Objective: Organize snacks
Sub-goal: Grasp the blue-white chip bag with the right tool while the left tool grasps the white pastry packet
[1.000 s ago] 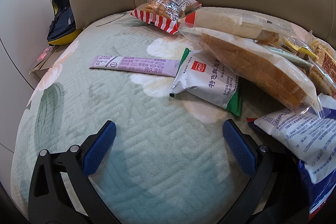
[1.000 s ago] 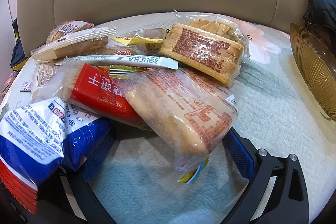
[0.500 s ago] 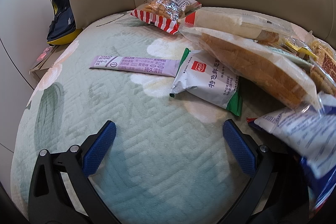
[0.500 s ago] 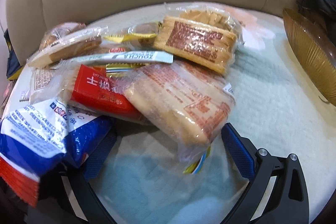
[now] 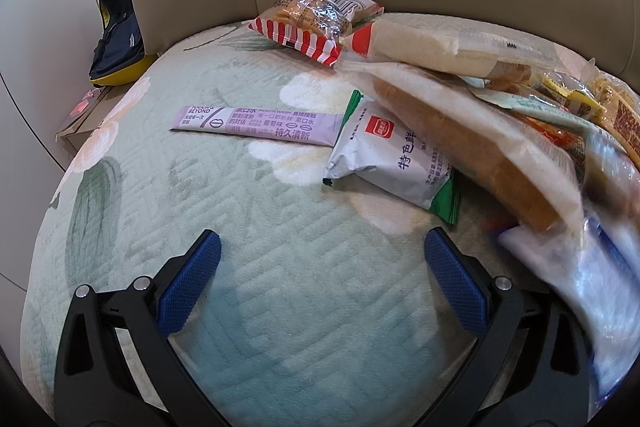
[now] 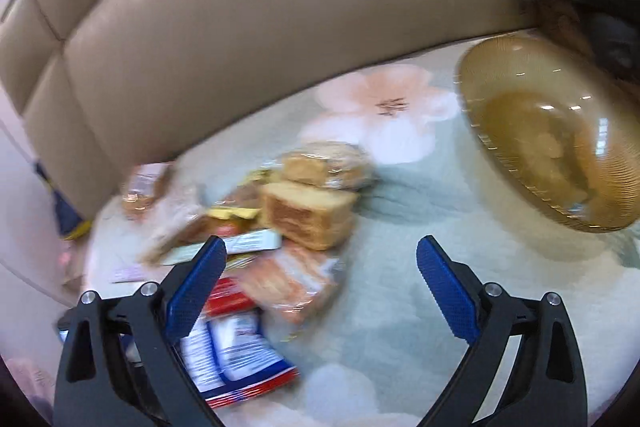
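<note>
Both grippers gape empty as our right gripper [image 6: 320, 281] has swung up from the snack pile [image 6: 288, 227] toward the amber glass bowl [image 6: 552, 143] at upper right, while our left gripper [image 5: 322, 273] hovers unmoved.

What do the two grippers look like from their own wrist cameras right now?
Both match. The left gripper and the right gripper each have two black, cut-out frame arms with silver screws and flat blue textured pads on the inner faces. No cables, markings, hands or sleeves show.
</note>
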Demonstrator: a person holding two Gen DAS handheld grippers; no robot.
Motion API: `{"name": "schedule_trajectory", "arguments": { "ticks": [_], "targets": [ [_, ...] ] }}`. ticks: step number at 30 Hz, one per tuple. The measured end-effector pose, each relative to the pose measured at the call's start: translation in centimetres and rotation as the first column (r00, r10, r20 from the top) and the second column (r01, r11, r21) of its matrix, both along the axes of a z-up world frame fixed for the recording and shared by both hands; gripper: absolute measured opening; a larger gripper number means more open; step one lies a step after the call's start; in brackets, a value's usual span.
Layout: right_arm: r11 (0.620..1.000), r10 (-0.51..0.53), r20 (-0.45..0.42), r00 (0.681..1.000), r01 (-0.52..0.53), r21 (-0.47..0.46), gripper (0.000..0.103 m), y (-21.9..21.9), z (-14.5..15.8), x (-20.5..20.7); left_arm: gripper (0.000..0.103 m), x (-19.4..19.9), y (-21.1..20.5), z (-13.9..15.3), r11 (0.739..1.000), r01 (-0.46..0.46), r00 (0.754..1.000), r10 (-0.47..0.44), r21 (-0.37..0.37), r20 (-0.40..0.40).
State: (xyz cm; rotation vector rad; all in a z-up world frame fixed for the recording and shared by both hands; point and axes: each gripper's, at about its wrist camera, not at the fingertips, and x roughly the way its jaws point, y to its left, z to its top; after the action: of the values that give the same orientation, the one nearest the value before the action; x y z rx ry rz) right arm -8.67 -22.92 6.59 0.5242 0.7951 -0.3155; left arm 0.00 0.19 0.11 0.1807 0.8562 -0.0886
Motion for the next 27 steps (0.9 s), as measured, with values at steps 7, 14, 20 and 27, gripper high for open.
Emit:
{"name": "schedule_trajectory", "arguments": {
  "ticks": [7, 14, 20, 27],
  "targets": [
    [0.963, 0.268, -0.113, 0.957, -0.262, 0.068, 0.095, 3.8, -2.4, 2.3, 0.1, -0.1, -0.2, -0.2, 1.0, 0.0, 1.0, 0.0, -0.001, 0.0],
    [0.927, 0.366, -0.13, 0.921, -0.348, 0.142, 0.095, 5.9, -2.8, 2.6, 0.1, 0.0, -0.5, -0.3, 1.0, 0.0, 1.0, 0.0, 0.026, -0.003],
    [0.912, 0.408, -0.225, 0.885, -0.382, 0.148, 0.096, 7.3, -4.2, 2.4, 0.1, 1.1, -0.2, 0.0, 0.993, 0.122, 0.991, -0.121, 0.008, -0.049],
    [0.898, 0.439, -0.306, 0.845, -0.421, 0.127, 0.098, 8.7, -7.1, 3.9, 0.1, 2.6, -0.5, 0.8, 0.976, 0.215, 0.96, -0.205, 0.032, -0.193]
  ]
}}
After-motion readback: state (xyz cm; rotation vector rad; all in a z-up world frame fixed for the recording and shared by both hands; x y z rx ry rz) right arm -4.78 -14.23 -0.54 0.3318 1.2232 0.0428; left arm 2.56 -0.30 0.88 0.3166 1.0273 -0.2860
